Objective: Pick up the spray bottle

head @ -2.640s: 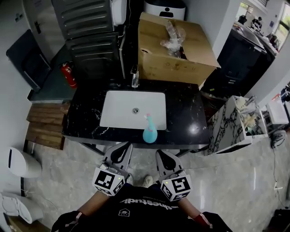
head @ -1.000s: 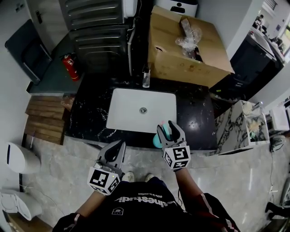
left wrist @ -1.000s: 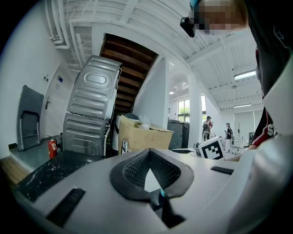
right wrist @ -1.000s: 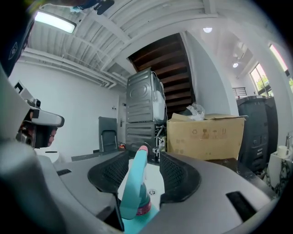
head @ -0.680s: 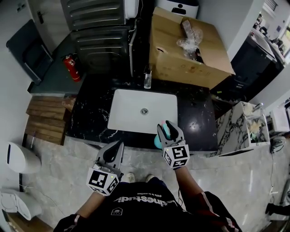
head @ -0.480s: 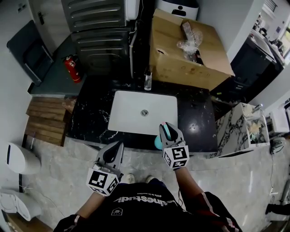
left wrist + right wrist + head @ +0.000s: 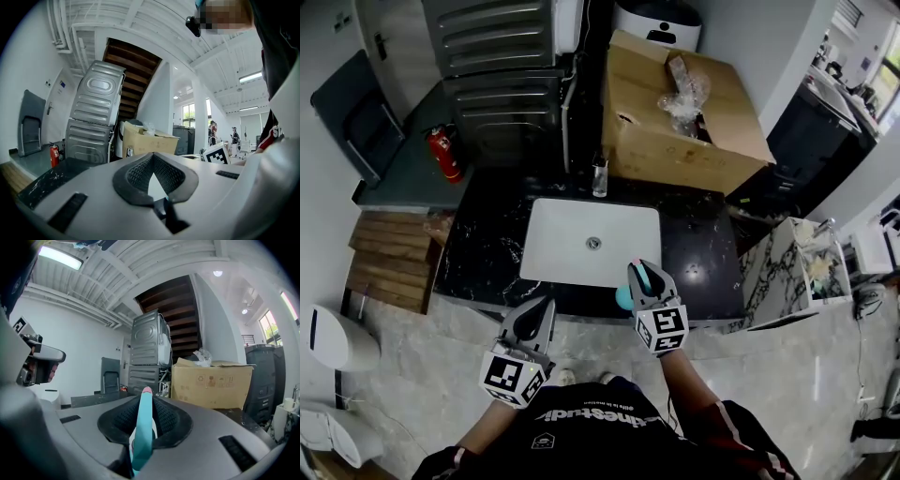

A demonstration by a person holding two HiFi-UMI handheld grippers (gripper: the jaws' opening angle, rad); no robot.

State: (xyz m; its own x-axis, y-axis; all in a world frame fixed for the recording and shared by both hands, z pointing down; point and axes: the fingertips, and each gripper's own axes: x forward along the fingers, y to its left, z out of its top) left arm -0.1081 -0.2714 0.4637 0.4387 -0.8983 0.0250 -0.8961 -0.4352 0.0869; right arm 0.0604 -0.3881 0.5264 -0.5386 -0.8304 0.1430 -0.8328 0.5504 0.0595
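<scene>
The teal spray bottle (image 7: pixel 623 298) stands at the front edge of the black marble counter (image 7: pixel 487 253), just right of the white sink (image 7: pixel 562 244). My right gripper (image 7: pixel 640 268) reaches level over that edge, and its jaws are closing with the bottle's neck between them. In the right gripper view the teal neck with its pink tip (image 7: pixel 143 425) fills the gap between the dark pads of the right gripper (image 7: pixel 143 397), which press on it. My left gripper (image 7: pixel 543 307) hangs short of the counter, shut on nothing; in its own view the left gripper (image 7: pixel 153 155) has its pads meeting.
A large open cardboard box (image 7: pixel 675 141) sits behind the sink, with a small glass bottle (image 7: pixel 599 176) beside it. A red fire extinguisher (image 7: pixel 441 152) stands at the far left. A marble-patterned side stand (image 7: pixel 778 272) is at the counter's right.
The right gripper moved from near my body up to the bottle, then its jaws narrowed around the neck. The left gripper barely moved.
</scene>
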